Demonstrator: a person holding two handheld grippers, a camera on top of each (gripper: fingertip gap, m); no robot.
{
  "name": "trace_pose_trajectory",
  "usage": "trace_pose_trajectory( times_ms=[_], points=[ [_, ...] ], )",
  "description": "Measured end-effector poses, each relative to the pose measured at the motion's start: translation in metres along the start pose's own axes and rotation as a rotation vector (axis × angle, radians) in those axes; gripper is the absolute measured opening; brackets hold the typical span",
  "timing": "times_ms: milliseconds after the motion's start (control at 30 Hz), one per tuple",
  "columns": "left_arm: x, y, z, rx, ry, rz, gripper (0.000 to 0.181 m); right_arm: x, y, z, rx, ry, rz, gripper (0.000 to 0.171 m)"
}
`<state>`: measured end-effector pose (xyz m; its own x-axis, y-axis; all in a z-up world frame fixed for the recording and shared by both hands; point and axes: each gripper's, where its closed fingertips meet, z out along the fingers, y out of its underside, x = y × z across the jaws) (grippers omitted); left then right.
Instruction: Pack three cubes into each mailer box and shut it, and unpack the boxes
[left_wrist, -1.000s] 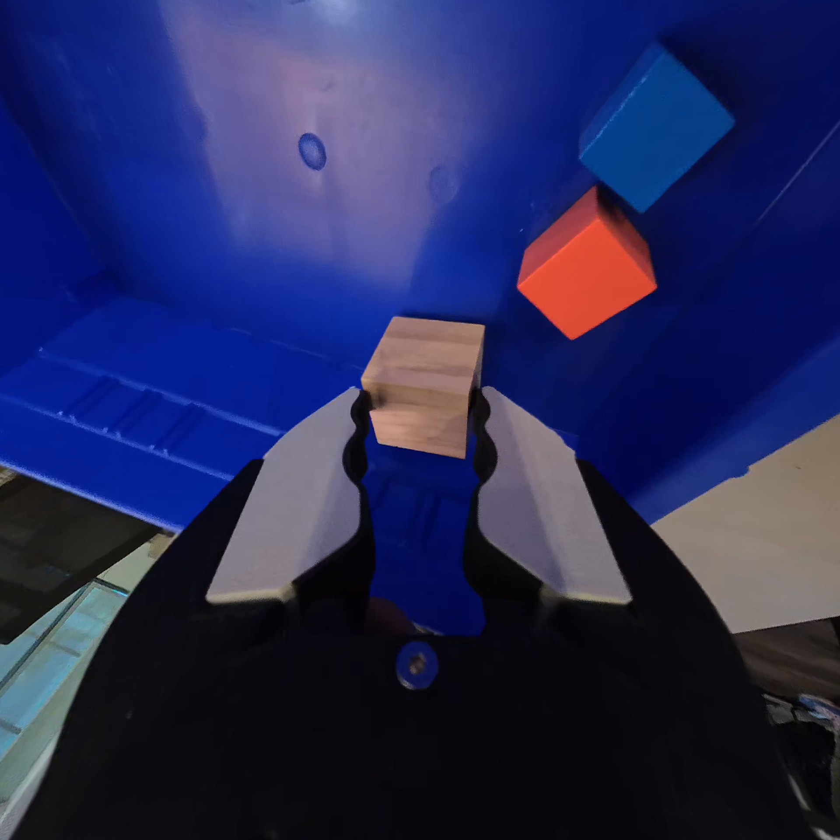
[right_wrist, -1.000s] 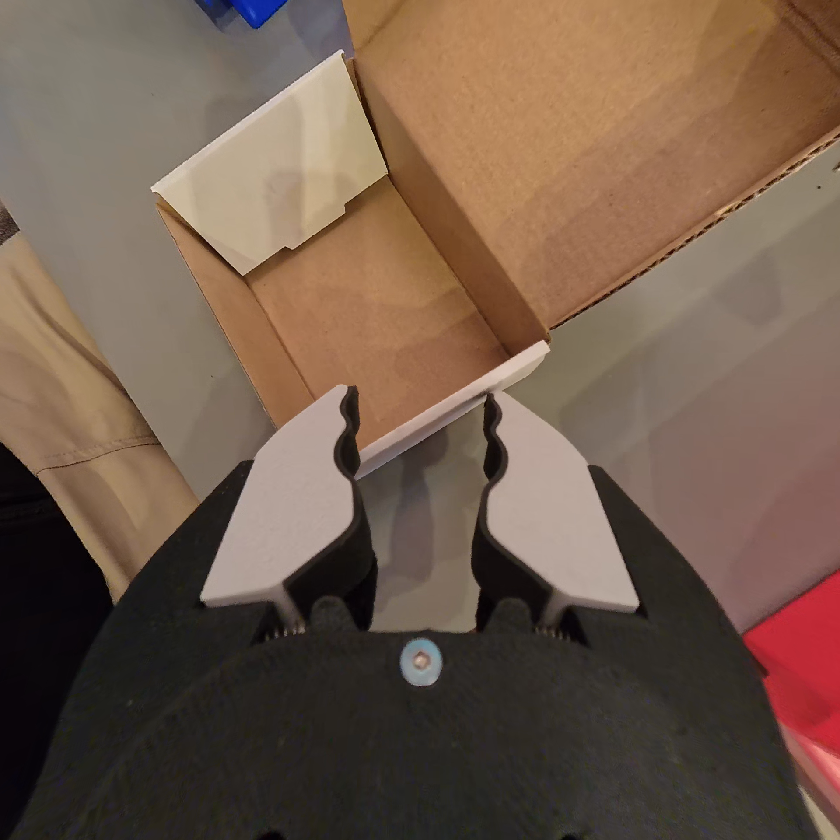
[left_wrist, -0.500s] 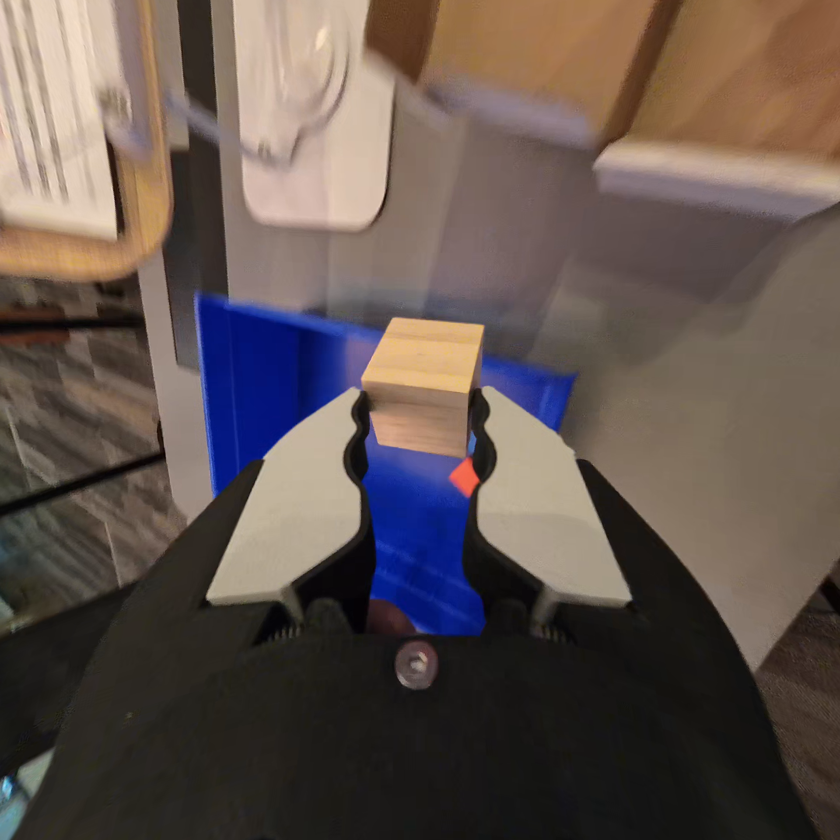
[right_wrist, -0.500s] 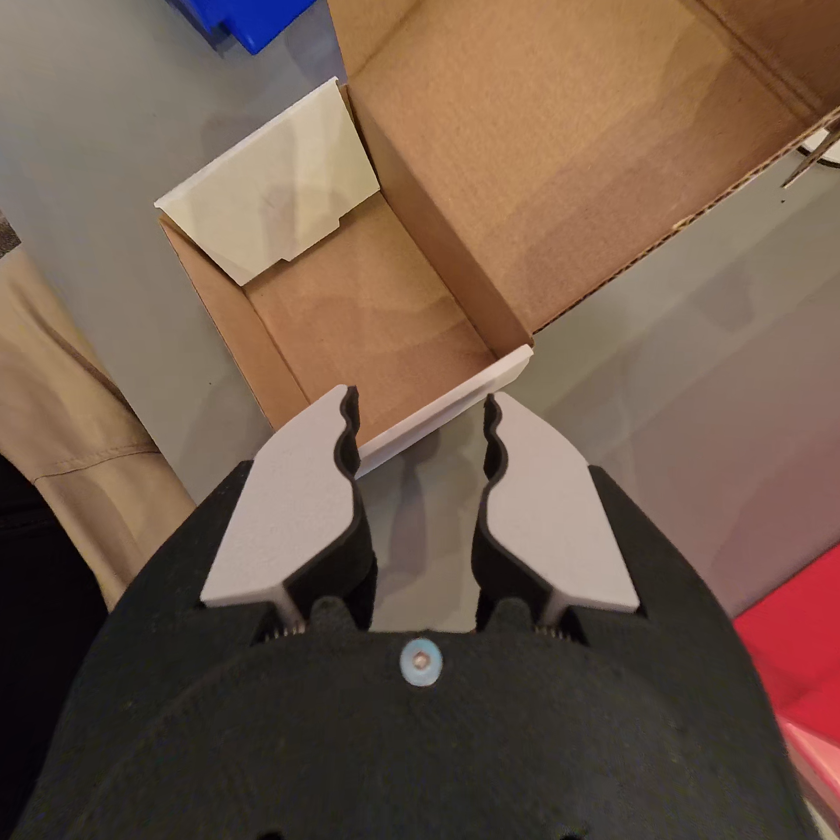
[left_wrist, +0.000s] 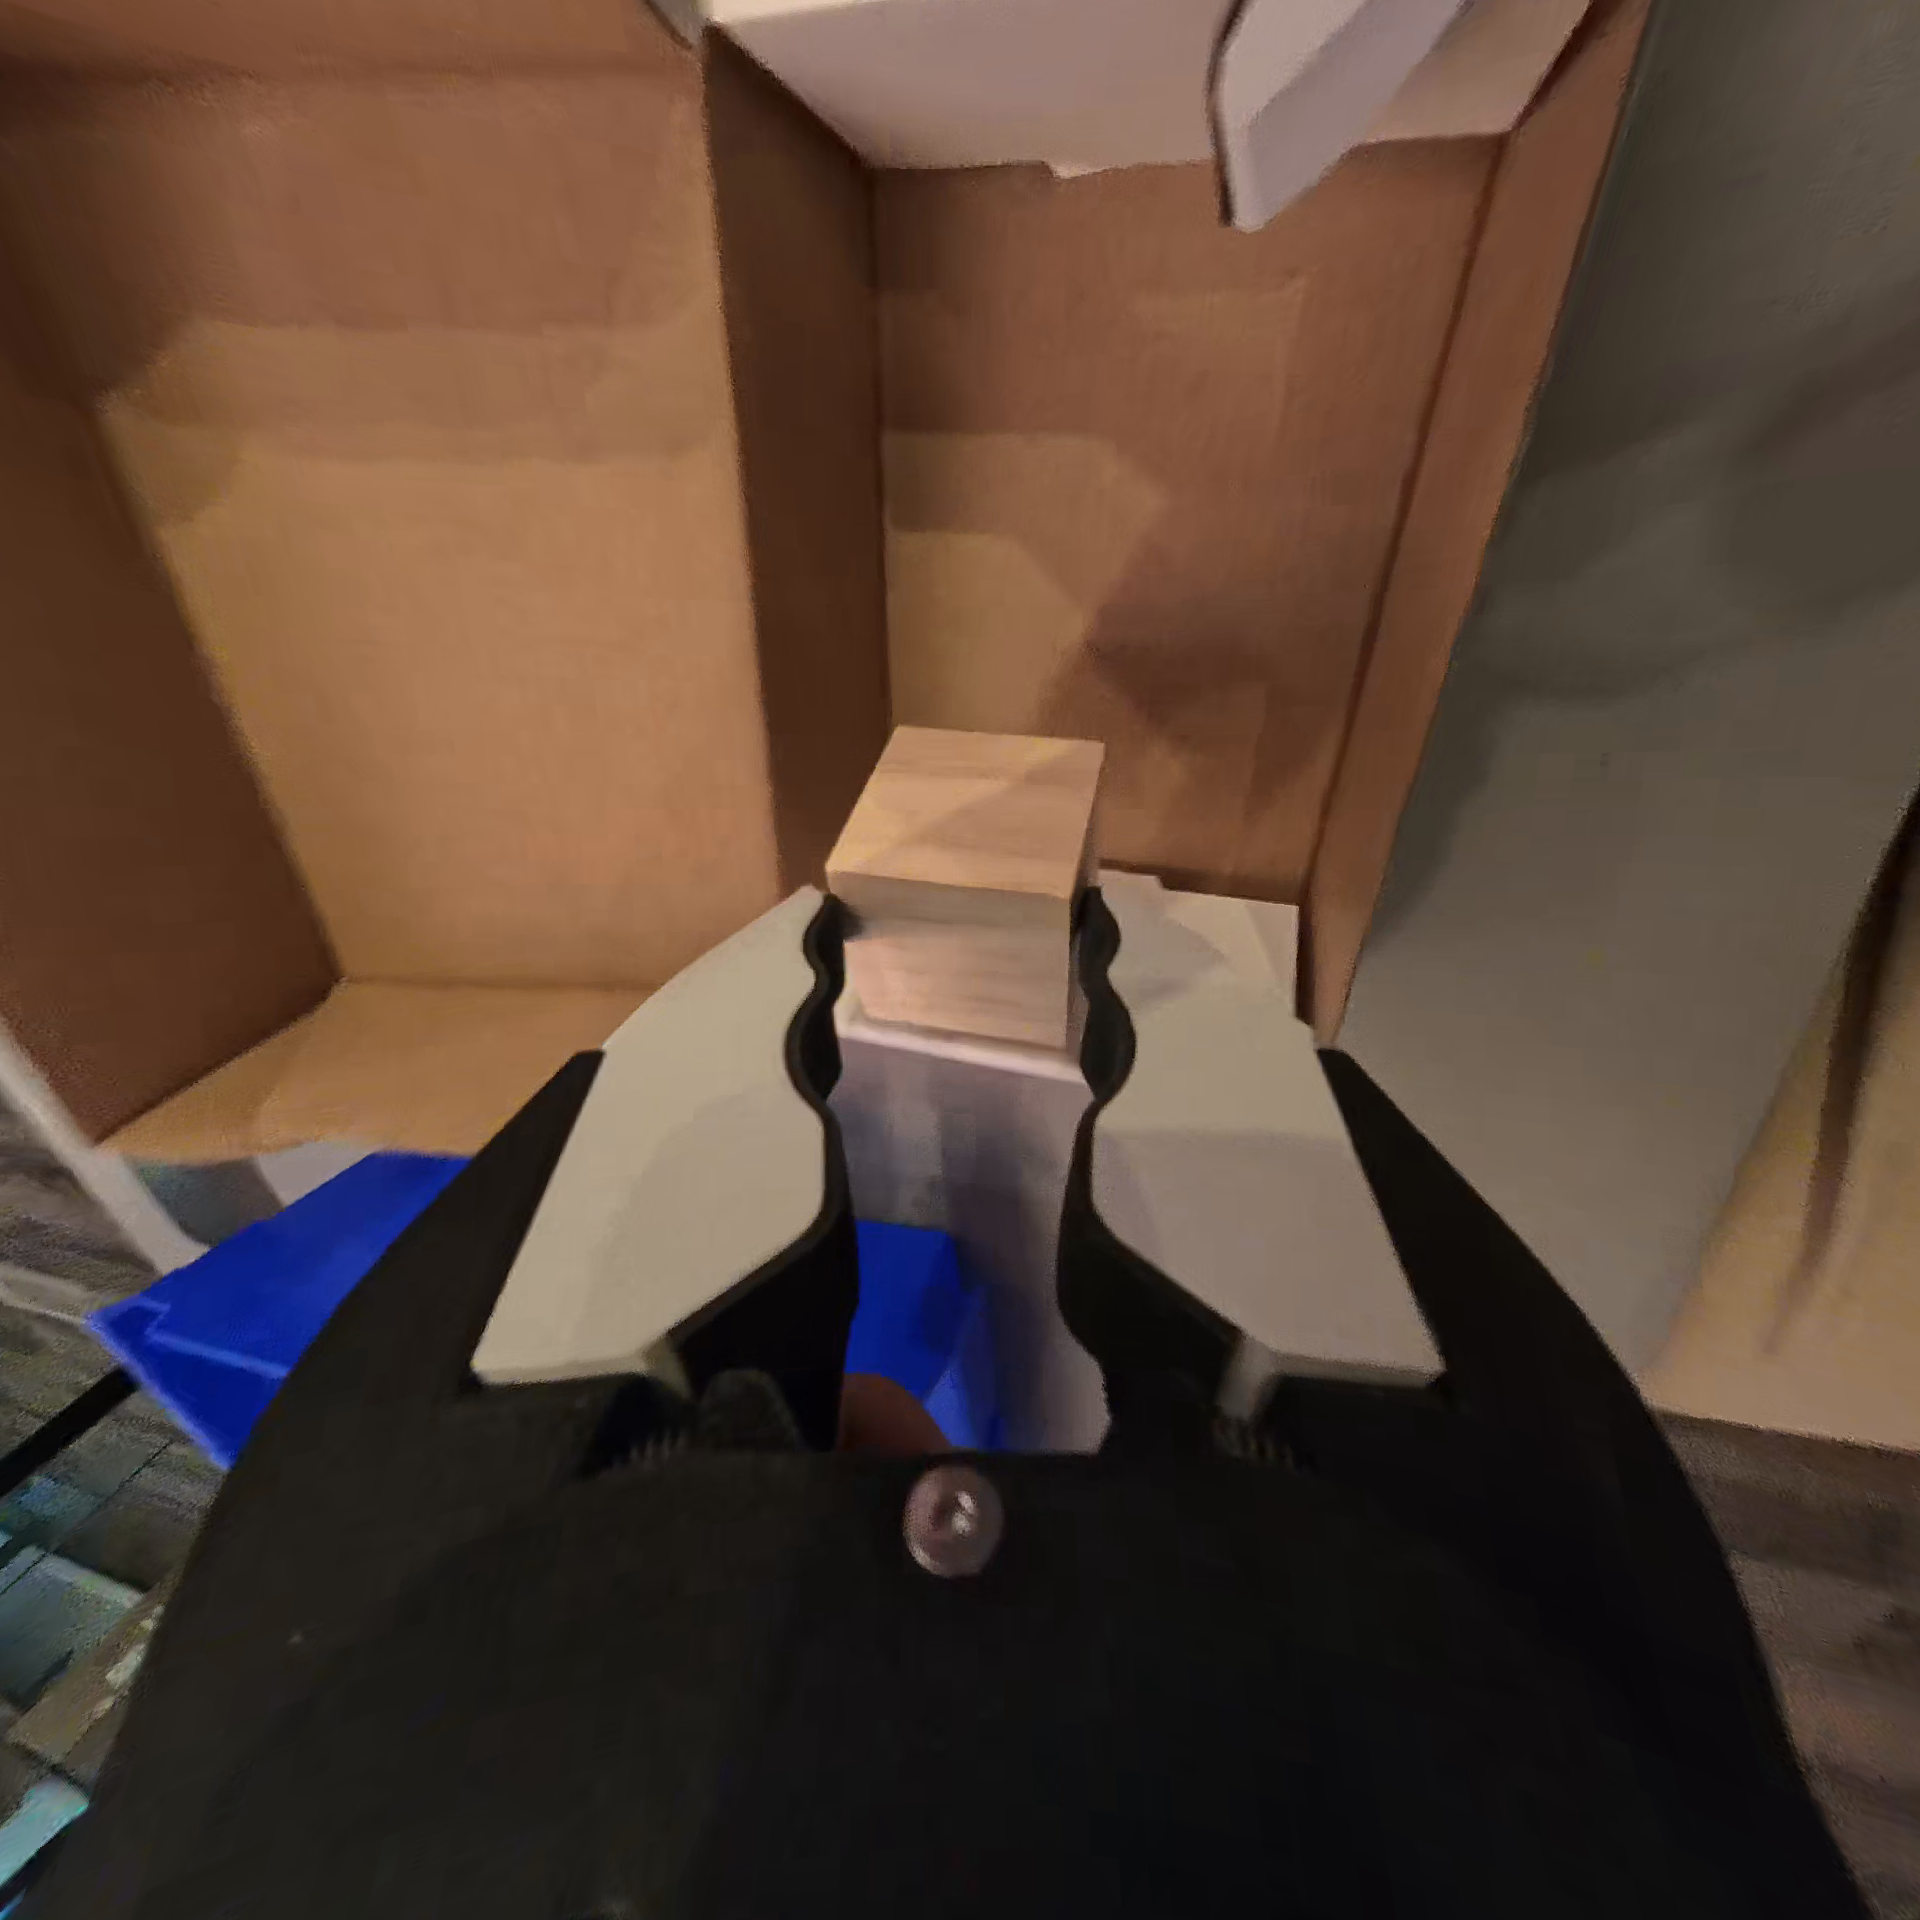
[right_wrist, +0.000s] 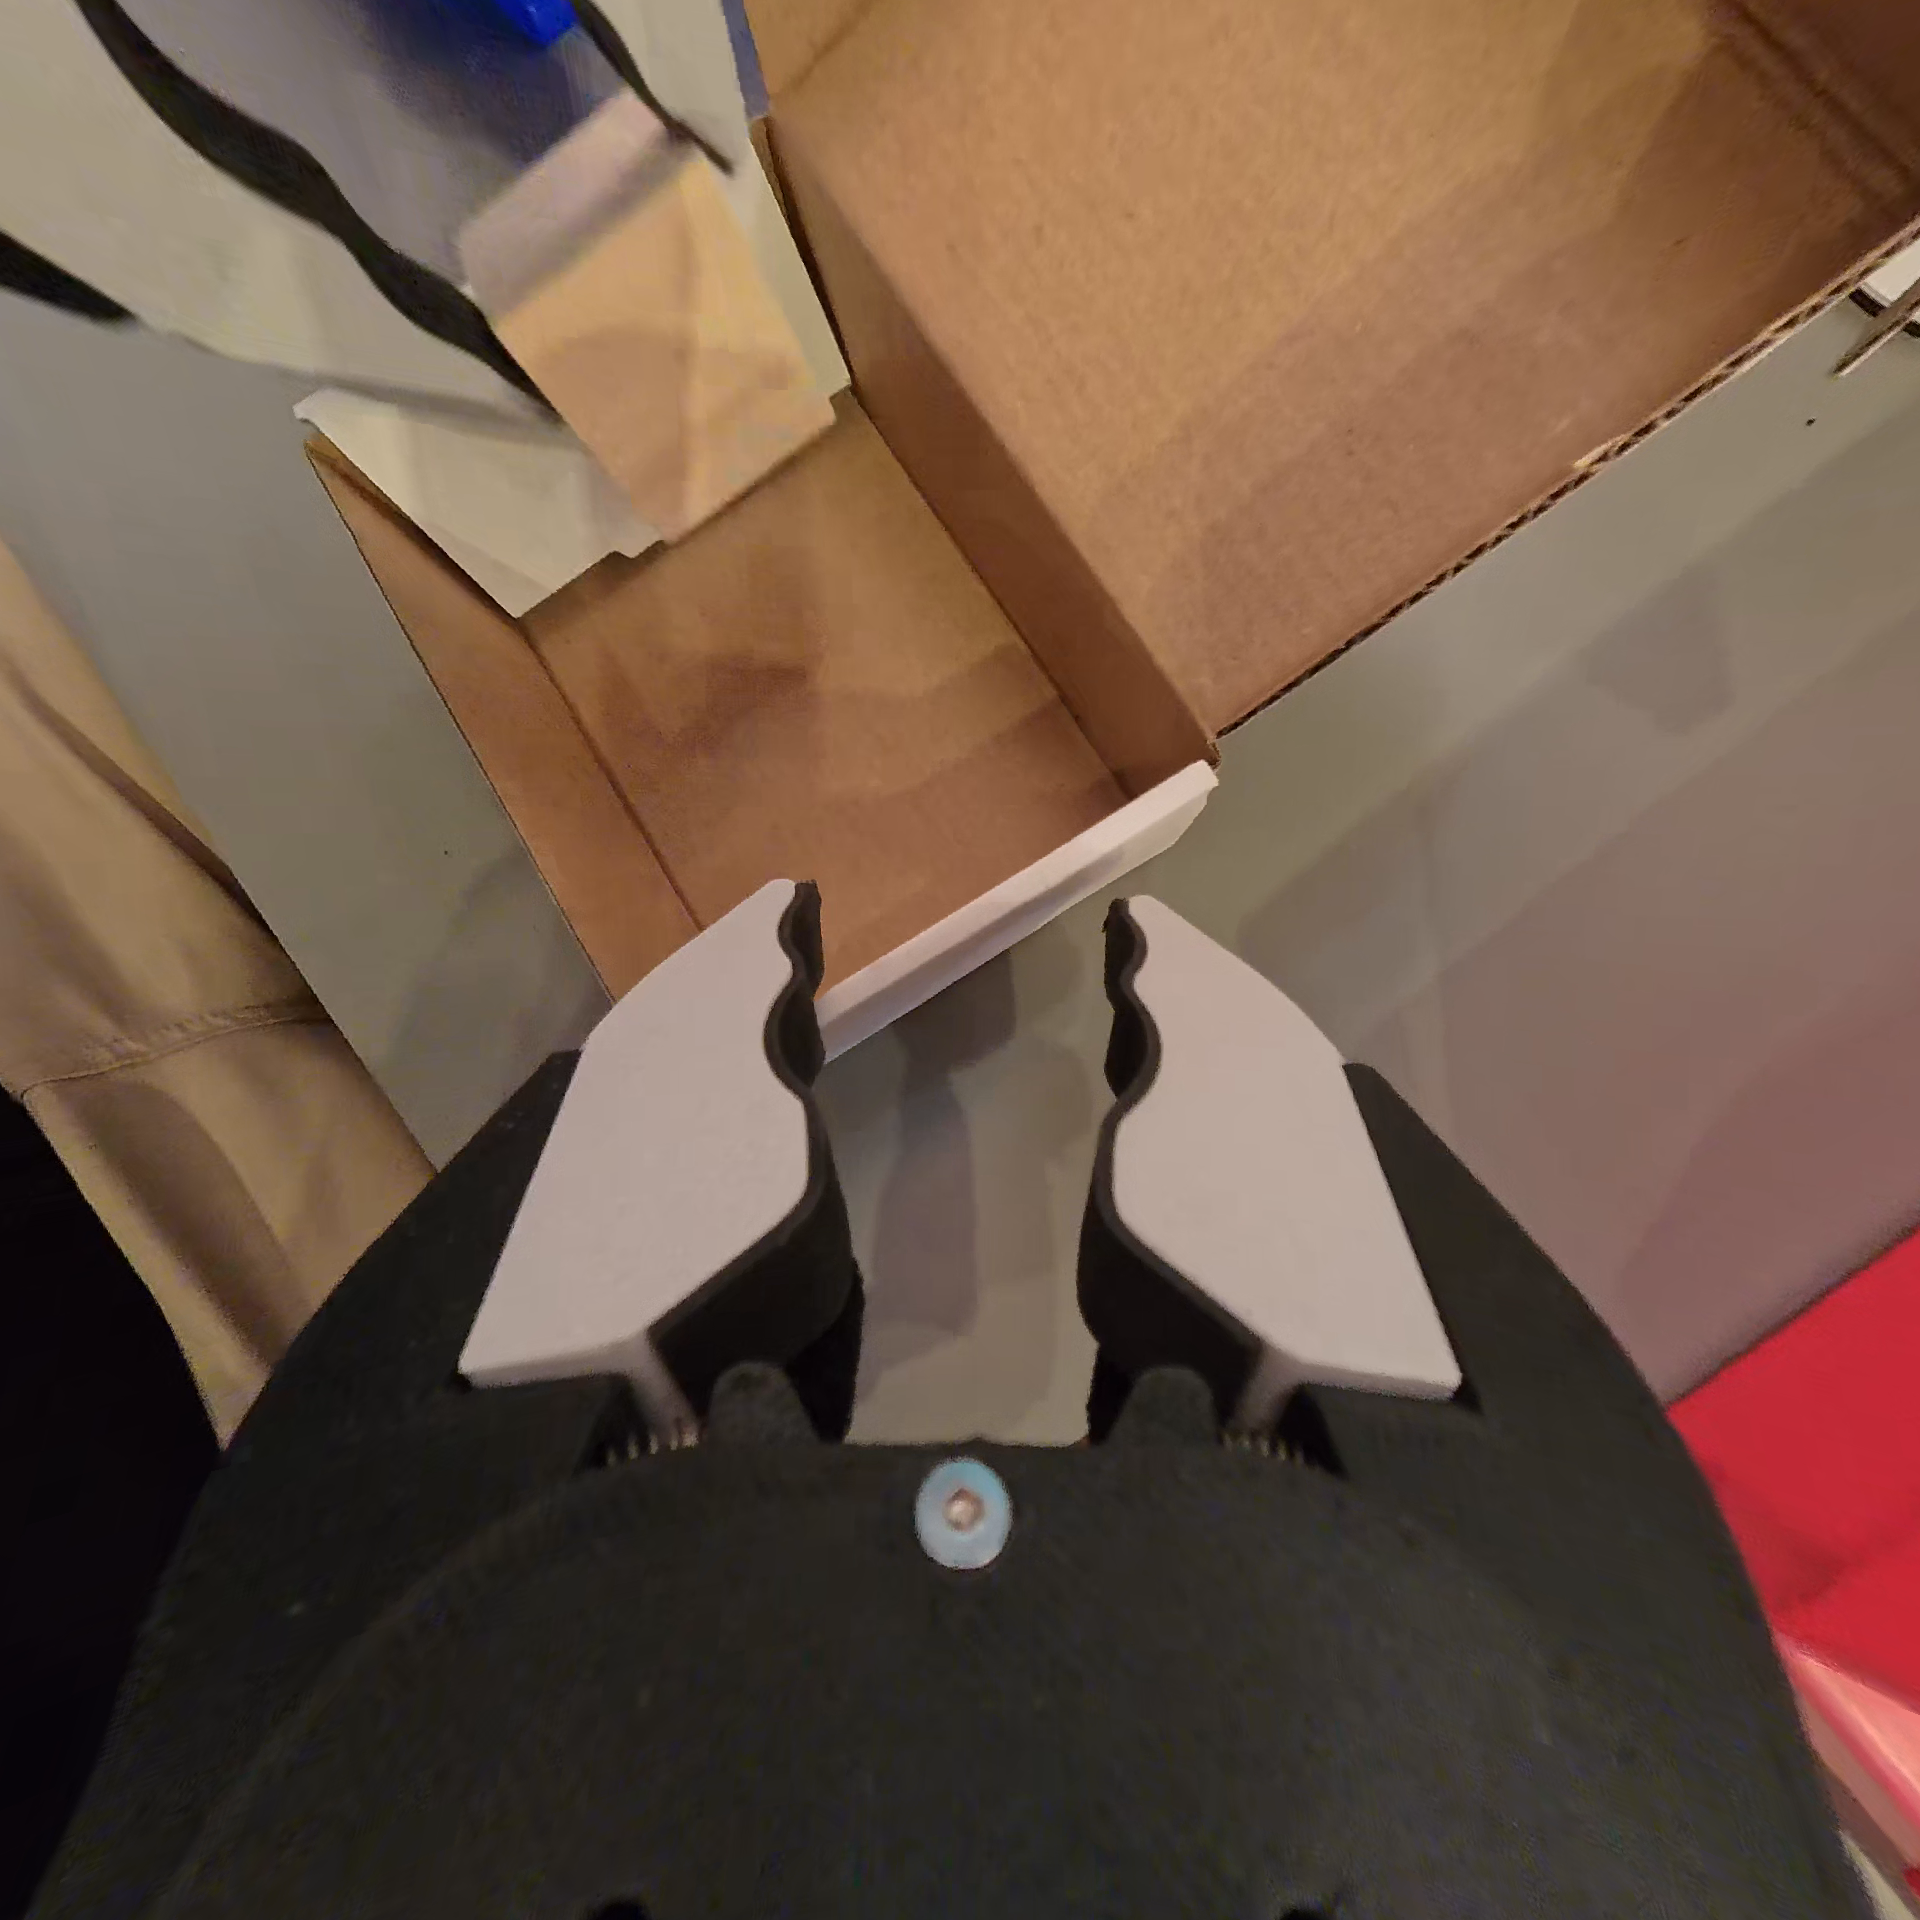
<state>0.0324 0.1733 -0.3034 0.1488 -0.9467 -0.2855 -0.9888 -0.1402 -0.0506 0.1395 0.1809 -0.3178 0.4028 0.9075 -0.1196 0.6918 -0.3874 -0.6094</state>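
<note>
My left gripper is shut on a plain wooden cube and holds it above the near end of an open cardboard mailer box. The bare part of the box floor that shows is brown. Its lid lies flat, open to the left. In the right wrist view the cube hangs over the box's far left flap, above the box floor. My right gripper is open and empty, just above the box's white near flap.
A blue bin sits below and behind the left gripper at the table edge. A red object lies at the lower right. A person's tan sleeve is at the left. The grey table surrounds the box. Some 11 centimetres of space lies between my two pairs of fingers.
My left gripper has lifted the wooden cube out of the blue bin and carried it over the mailer box. The right gripper has stayed open by the box's near flap.
</note>
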Motion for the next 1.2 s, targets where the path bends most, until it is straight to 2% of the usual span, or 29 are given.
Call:
trace_pose_trajectory(
  times_ms=[167,300,333,367,433,567,667,767,867,967,1100,1200],
  points=[
    [0.014,0.004,0.025,-0.153,0.048,0.068,0.044,0.001,0.003,0.002,-0.012,-0.008,0.01,0.052],
    [0.013,0.0,0.032,-0.167,0.044,0.068,0.044,0.001,0.004,0.003,-0.013,-0.015,0.013,0.052],
    [0.012,-0.002,0.031,-0.153,0.038,0.06,0.046,0.001,0.004,0.002,-0.012,-0.014,0.014,0.052],
    [0.011,-0.003,0.031,-0.136,0.034,0.045,0.057,0.001,0.004,0.002,-0.011,-0.014,0.015,0.052],
    [0.006,-0.004,0.024,-0.102,0.004,0.021,0.071,0.002,0.003,0.001,-0.008,-0.013,0.017,0.052],
    [-0.006,0.007,-0.018,0.029,-0.055,-0.081,0.073,0.004,0.002,-0.002,0.005,-0.009,0.022,0.052],
    [-0.038,0.053,-0.063,0.053,-0.193,-0.164,0.062,0.004,0.001,-0.003,0.012,-0.011,0.023,0.052],
    [-0.061,0.126,-0.084,-0.021,-0.247,-0.162,0.054,0.002,0.0,-0.002,0.015,-0.02,0.02,0.052],
    [-0.066,0.196,-0.067,-0.119,-0.177,-0.171,0.055,0.001,-0.002,-0.003,0.017,-0.019,0.014,0.052],
    [-0.063,0.237,-0.032,-0.163,-0.091,-0.165,0.057,0.002,-0.002,-0.004,0.021,-0.015,0.016,0.052],
    [-0.052,0.263,0.011,-0.217,0.023,-0.128,0.054,0.003,0.0,-0.002,0.008,-0.01,0.017,0.052],
    [-0.04,0.267,0.029,-0.248,0.092,-0.067,0.047,0.005,0.001,-0.002,0.009,-0.009,0.022,0.052]
  ],
)
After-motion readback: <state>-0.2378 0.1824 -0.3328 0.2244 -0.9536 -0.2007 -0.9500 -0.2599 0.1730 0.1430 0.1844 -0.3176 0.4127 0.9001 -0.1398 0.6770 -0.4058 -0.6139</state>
